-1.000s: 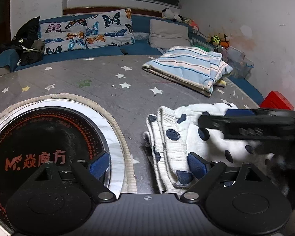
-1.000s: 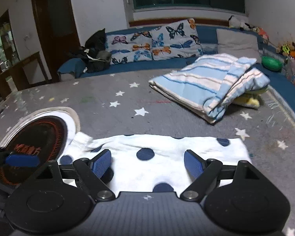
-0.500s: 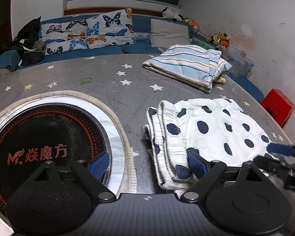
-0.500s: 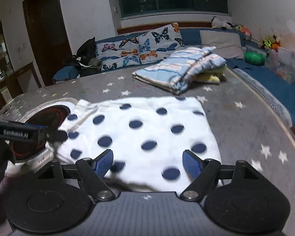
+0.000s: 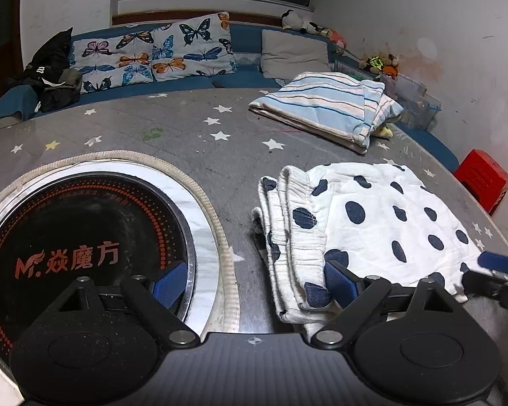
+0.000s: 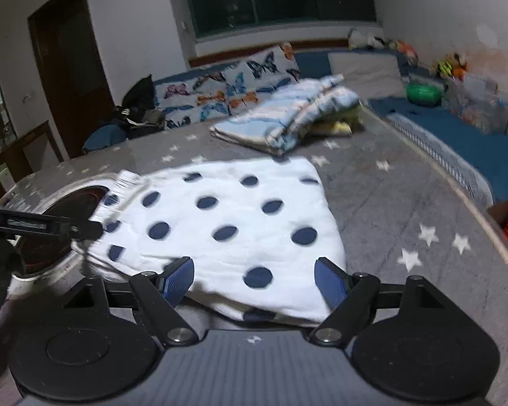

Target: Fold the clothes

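Both tools gaping, nothing clamped: my left tool (image 5: 250, 282) at the ribbed waistband end, right tool (image 6: 254, 279) over the near hem of the polka-dot garment (image 5: 372, 223), flat on the starred tabletop (image 5: 199, 155). Risk: soft, limp cotton (stacked layers) — pads could pinch only the top ply and drag the fold askew.

The garment (image 5: 372, 223) between the right gripper's jaws is white with dark navy dots, lying on a grey cloth (image 5: 172, 142) scattered with white stars (one yellow). Beyond the jaws lie a blue-and-cream striped blanket (image 5: 325, 108) and butterfly-print pillows (image 5: 152, 54); both grippers' pads are blue.
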`<state>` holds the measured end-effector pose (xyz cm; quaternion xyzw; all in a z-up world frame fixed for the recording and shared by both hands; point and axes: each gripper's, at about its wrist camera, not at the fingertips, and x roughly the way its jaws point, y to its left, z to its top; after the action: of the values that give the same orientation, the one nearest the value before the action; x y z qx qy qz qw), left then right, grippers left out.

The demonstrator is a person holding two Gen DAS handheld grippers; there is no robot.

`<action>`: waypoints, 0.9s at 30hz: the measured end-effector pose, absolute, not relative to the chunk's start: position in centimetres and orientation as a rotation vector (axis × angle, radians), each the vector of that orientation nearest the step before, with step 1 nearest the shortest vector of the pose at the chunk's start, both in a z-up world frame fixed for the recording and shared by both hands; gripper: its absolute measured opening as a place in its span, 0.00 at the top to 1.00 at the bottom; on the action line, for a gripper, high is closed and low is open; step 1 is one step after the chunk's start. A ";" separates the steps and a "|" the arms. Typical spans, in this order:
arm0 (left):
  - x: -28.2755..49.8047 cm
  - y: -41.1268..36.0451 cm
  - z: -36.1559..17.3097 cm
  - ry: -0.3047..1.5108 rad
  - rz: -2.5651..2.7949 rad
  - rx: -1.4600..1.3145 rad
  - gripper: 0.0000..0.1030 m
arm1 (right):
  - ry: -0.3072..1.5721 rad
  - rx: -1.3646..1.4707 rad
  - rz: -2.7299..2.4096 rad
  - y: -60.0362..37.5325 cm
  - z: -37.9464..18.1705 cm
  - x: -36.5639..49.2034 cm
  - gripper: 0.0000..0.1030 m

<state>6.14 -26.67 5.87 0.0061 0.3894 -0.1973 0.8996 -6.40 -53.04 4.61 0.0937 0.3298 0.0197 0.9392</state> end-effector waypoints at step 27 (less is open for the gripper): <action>-0.9 -23.9 7.5 0.707 -0.481 0.038 0.00 | 0.532 0.249 -0.053 -50.1 5.6 -11.8 0.00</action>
<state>-0.94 -23.92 7.45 0.0184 0.3429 -0.2332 0.9098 -11.84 -50.10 5.63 0.1228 0.2623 -0.0261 0.9568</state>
